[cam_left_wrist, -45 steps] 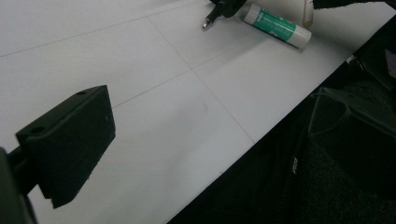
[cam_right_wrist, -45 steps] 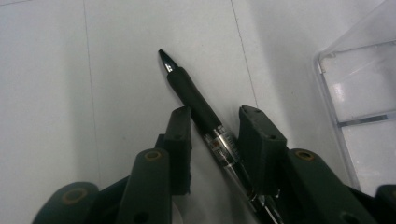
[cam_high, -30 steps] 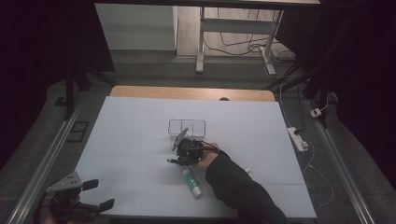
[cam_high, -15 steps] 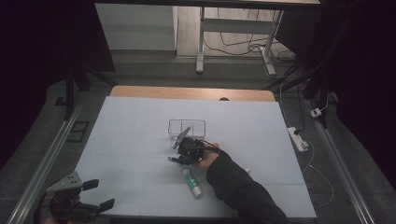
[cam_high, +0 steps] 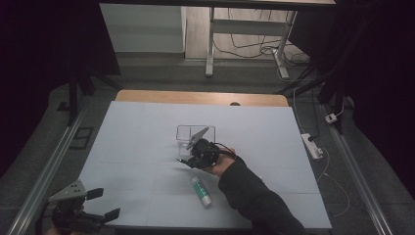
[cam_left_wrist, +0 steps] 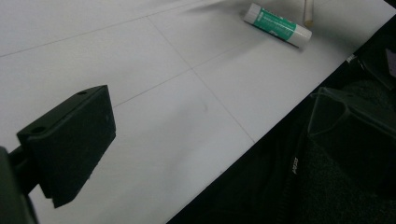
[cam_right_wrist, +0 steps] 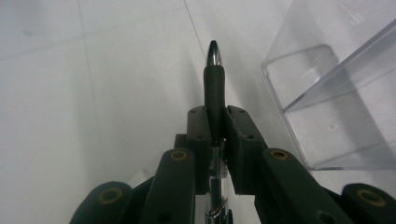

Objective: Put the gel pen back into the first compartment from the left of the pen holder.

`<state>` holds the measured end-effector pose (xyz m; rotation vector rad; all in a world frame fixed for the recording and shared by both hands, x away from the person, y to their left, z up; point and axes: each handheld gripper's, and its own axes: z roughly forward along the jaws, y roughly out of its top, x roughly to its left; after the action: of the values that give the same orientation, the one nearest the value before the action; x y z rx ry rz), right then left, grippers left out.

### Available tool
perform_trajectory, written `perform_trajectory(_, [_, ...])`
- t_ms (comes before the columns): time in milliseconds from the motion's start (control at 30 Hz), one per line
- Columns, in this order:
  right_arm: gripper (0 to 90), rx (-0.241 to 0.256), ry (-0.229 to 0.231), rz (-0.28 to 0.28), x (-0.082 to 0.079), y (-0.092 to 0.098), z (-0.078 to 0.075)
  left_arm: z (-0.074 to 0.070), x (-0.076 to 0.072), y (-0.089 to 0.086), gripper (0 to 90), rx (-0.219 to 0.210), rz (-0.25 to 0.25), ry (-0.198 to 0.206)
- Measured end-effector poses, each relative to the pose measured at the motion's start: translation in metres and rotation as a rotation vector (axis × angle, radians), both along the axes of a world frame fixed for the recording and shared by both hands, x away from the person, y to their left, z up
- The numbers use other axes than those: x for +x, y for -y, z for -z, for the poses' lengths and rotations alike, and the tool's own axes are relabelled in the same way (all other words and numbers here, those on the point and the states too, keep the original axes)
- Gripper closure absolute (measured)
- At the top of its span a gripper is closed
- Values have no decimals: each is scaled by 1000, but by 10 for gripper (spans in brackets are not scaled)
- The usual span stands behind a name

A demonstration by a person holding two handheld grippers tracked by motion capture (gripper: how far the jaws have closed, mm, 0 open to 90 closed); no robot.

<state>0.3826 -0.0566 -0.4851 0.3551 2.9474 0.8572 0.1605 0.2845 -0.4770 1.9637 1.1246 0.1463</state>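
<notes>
We note the right gripper (cam_high: 188, 160) near the middle of the white worktop (cam_high: 137, 132), its fingers (cam_right_wrist: 198, 135) clamped on a pen (cam_right_wrist: 214, 88) — black grip section and silver tip jutting forward past the finger ends, clear barrel running back between them. In the right gripper view the pen tip sits above bare worktop, just beside the near corner of a clear plastic box (cam_right_wrist: 336, 93); we cannot tell whether the tip touches the surface. In the high view the box (cam_high: 195, 133) stands just beyond the gripper, with a transparent panel leaning inside it. A glue stick (cam_high: 201, 191) — white tube, green label — lies flat on the worktop, nearer the person than the right gripper and beside the dark sleeve (cam_high: 254, 196). The left gripper (cam_high: 100, 204) hangs at the near left corner of the worktop, well apart from everything else, fingers apart and holding nothing. The left gripper view shows the glue stick (cam_left_wrist: 277, 25) far off.
</notes>
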Motion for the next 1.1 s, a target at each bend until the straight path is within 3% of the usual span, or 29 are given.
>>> perform_trajectory(367, [806,125,26,18,-10,6,-31,0,1,0,9,2,1,-1])
perform_trajectory(633, [806,203,36,64,-11,4,-52,0,1,0,9,-1,-1,-5])
perform_trajectory(1100, [806,281,87,165,7,1,-74,0,2,0,9,-5,-5,-9])
